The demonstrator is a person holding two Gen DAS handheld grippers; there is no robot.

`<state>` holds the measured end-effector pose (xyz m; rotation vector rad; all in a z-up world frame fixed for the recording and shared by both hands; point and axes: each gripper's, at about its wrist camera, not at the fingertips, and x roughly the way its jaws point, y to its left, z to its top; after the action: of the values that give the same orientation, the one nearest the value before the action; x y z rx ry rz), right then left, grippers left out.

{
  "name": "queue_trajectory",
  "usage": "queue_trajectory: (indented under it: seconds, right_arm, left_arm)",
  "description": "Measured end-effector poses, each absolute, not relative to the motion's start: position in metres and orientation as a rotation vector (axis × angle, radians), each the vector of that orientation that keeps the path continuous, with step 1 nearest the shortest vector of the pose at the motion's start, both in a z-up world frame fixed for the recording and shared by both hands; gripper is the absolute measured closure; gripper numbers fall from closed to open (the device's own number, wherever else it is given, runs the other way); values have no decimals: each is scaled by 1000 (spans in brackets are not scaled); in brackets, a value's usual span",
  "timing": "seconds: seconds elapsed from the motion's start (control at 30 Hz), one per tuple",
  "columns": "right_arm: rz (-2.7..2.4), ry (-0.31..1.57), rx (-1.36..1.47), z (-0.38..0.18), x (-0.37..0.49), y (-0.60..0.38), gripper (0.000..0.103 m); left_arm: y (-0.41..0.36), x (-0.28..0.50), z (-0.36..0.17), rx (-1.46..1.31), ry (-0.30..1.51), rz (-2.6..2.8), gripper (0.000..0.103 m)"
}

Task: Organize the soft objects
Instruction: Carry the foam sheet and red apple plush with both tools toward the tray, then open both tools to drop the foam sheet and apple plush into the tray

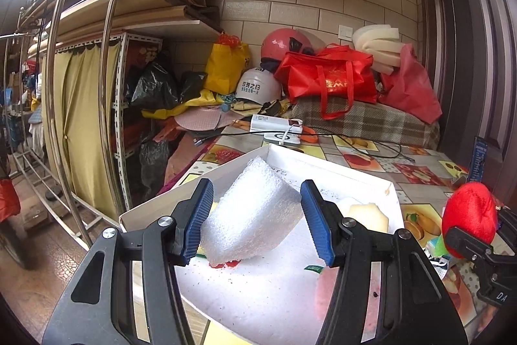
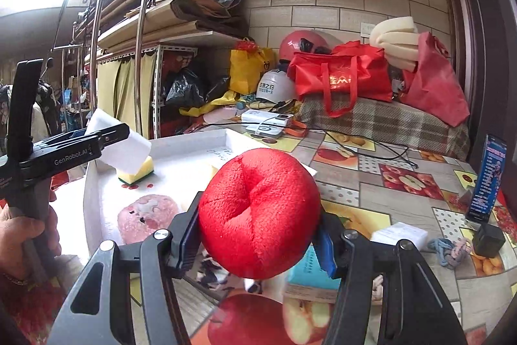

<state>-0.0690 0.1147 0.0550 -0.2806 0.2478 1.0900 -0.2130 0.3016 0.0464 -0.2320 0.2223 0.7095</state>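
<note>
My left gripper (image 1: 257,223) is shut on a white foam block (image 1: 252,212) and holds it over the white tray (image 1: 323,165). The same block shows in the right wrist view (image 2: 124,143), above a yellow-green sponge (image 2: 135,171) lying in the tray (image 2: 93,183). A cream foam piece (image 1: 365,212) lies in the tray to the right. My right gripper (image 2: 258,235) is shut on a red plush apple (image 2: 258,212), held above the table just right of the tray; it also shows in the left wrist view (image 1: 468,219).
The table has a fruit-patterned cloth (image 2: 371,183). A power bank with cable (image 2: 268,118), a white box (image 2: 400,235), a tangle of cloth (image 2: 449,251) and a black cube (image 2: 488,240) lie on it. Helmets and red bags (image 2: 339,80) pile at the back.
</note>
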Motion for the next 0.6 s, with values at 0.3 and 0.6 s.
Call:
queue_trajectory:
  seconds: [0.3, 0.6]
  right_arm:
    - [1188, 325, -386, 48, -80, 183, 44]
    - [1128, 383, -502, 37, -60, 226, 44]
  left_arm:
    - [316, -195, 45, -229, 245, 732, 46]
    - [334, -198, 41, -333, 271, 742, 46]
